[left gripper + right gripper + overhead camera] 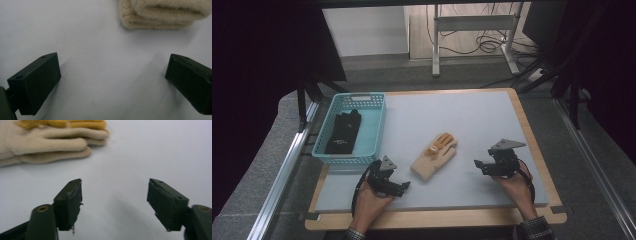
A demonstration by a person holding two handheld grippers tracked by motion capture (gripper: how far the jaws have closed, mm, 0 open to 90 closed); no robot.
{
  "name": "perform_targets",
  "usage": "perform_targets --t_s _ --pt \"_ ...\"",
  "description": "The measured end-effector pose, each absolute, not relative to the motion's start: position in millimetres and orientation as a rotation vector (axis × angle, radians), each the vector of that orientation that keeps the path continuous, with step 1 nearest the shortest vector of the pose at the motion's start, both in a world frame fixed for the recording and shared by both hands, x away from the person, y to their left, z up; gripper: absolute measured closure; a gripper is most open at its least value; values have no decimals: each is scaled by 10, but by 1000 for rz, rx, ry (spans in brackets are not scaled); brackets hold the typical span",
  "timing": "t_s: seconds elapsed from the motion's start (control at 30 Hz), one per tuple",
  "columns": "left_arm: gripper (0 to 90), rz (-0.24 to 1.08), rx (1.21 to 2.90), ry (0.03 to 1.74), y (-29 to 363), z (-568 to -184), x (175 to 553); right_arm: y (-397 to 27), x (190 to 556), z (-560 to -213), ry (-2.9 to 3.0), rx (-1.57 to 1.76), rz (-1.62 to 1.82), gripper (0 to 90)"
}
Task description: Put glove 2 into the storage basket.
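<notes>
From the high view, you are holding the left gripper [398, 186] just short of the cuff end of the cream glove [435, 156], which is lying flat on the grey table mat [472, 120]. Your right gripper [480, 165] is sitting well off to the glove's finger side, apart from it. The teal basket [377, 130], with a black glove [343, 132] already in it, is standing beyond your left tool.

In the left gripper view, the jaws are standing wide with nothing between them but bare mat; the glove's cuff [160, 15] is lying ahead and slightly right of centre, not touched.

In the right gripper view, the jaws are parted and empty too — the glove's fingers [50, 145] are lying ahead and off to the left.

The risk here: if you are closing on a single soft layer, the glove is likely to unfold or drag across the mat. Pinching too shallow at the cuff could let it slip out on the way to the basket.
</notes>
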State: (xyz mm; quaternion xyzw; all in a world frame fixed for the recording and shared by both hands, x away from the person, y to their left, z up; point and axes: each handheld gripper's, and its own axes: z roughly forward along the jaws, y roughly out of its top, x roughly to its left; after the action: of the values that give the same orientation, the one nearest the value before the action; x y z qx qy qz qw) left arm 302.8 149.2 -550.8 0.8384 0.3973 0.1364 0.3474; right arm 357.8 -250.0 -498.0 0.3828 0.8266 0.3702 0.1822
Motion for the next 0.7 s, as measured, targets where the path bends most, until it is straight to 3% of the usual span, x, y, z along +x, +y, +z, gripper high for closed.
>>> perform_targets --t_s 0.37,0.7 --pt "2 354 2174 1030 1492 -5509 3028 -2918 3500 -5098 2268 1207 1018 100" --pt "2 353 2174 1030 1492 -5509 3029 -3019 3486 -5293 2279 1215 913 14"
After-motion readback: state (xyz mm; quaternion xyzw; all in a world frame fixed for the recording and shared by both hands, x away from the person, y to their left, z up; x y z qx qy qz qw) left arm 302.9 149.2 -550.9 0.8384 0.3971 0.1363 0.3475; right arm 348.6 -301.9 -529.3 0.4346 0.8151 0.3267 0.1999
